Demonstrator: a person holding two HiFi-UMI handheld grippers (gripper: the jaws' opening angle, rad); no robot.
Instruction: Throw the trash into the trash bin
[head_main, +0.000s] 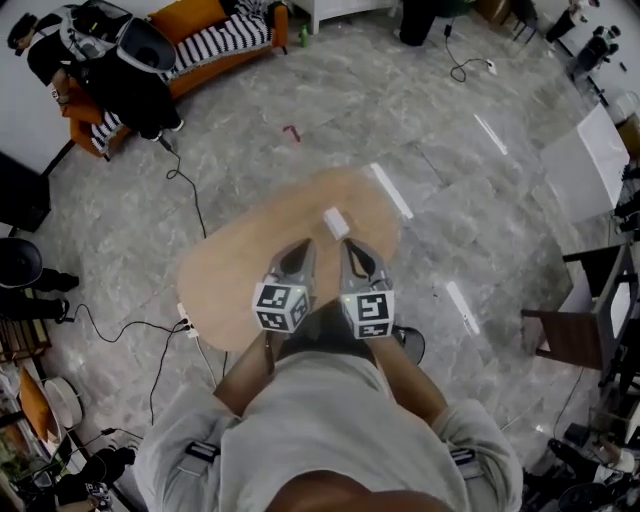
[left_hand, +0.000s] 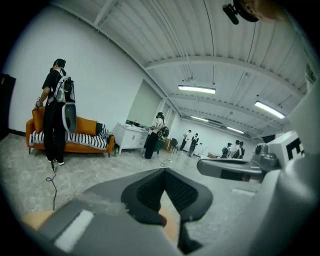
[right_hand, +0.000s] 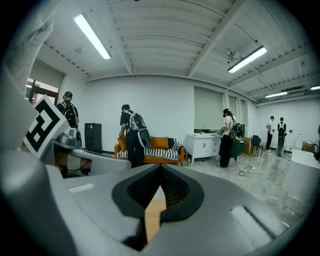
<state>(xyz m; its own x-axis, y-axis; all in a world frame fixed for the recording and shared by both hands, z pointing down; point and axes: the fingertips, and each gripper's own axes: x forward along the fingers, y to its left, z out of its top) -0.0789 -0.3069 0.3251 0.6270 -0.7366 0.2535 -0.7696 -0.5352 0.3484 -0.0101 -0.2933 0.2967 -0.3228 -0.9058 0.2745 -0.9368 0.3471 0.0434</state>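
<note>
Trash, a small white scrap (head_main: 335, 222), lies on the wooden table (head_main: 240, 270) just ahead of both tips. My left gripper (head_main: 303, 248) and right gripper (head_main: 352, 248) sit side by side, fingers closed on nothing: lining up, I'd judge; must open first.

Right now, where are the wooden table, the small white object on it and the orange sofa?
wooden table (head_main: 240, 268): head view, bare top near its left edge.
small white object (head_main: 335, 222): head view, its middle.
orange sofa (head_main: 190, 18): head view, orange backrest cushion.
</note>
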